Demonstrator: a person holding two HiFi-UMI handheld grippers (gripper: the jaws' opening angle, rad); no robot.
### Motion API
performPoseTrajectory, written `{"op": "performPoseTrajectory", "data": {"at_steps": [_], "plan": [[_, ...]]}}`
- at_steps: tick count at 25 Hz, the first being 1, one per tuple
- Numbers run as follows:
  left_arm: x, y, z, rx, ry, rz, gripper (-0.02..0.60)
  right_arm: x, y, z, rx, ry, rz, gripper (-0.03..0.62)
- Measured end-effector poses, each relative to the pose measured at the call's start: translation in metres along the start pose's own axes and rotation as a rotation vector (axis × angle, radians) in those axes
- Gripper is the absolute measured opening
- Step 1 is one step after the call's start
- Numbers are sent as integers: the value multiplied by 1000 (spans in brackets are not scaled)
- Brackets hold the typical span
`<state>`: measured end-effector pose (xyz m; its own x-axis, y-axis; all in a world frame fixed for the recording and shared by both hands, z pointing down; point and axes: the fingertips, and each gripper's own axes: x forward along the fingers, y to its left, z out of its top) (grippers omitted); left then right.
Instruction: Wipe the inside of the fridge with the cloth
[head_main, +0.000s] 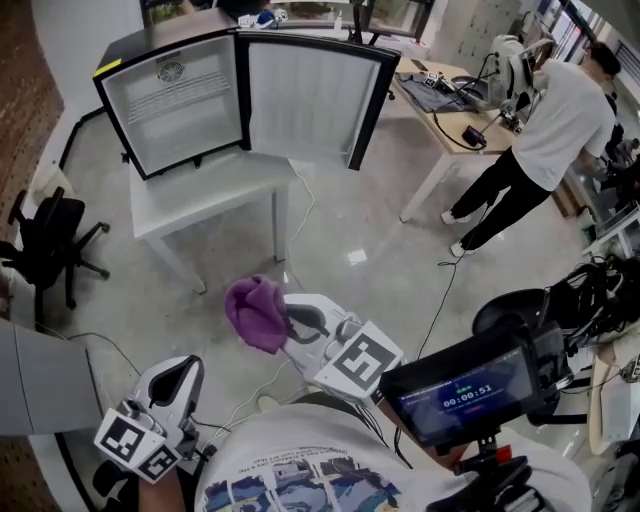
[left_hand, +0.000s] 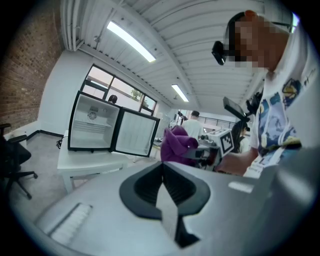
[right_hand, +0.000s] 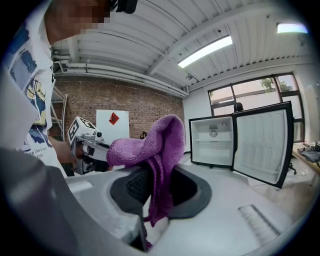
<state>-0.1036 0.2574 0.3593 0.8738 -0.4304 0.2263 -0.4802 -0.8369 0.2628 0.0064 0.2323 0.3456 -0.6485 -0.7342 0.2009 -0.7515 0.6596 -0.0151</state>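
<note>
At the far left a black office chair (head_main: 48, 245) stands on the floor. My left gripper (head_main: 186, 374) is low by my body, jaws pressed together on nothing. Well ahead, the small fridge (head_main: 175, 95) sits open on a white table (head_main: 205, 200); the round emblem on its back wall is too small to read. My right gripper (head_main: 298, 322) is clamped on the purple cloth (head_main: 255, 312), which bunches over the jaws, well apart from the fridge. Further right, a screen (head_main: 468, 392) reads 00:00:51, and a person (head_main: 545, 125) stands at a desk (head_main: 450, 125).
</note>
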Motion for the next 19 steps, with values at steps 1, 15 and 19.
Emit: {"op": "performPoseTrajectory", "data": {"at_steps": [1,15,19], "plan": [[-1,-1,-1,-2,1,-1,5,0,2,-1,-1,6,1,66],[-25,-10,-16,-28,11,-24,5,-5,29,-10,31,42,-18,66],[-31,-16,-26,-38,17,-33,5,-9,39,-16,34,57,-24,66]]}}
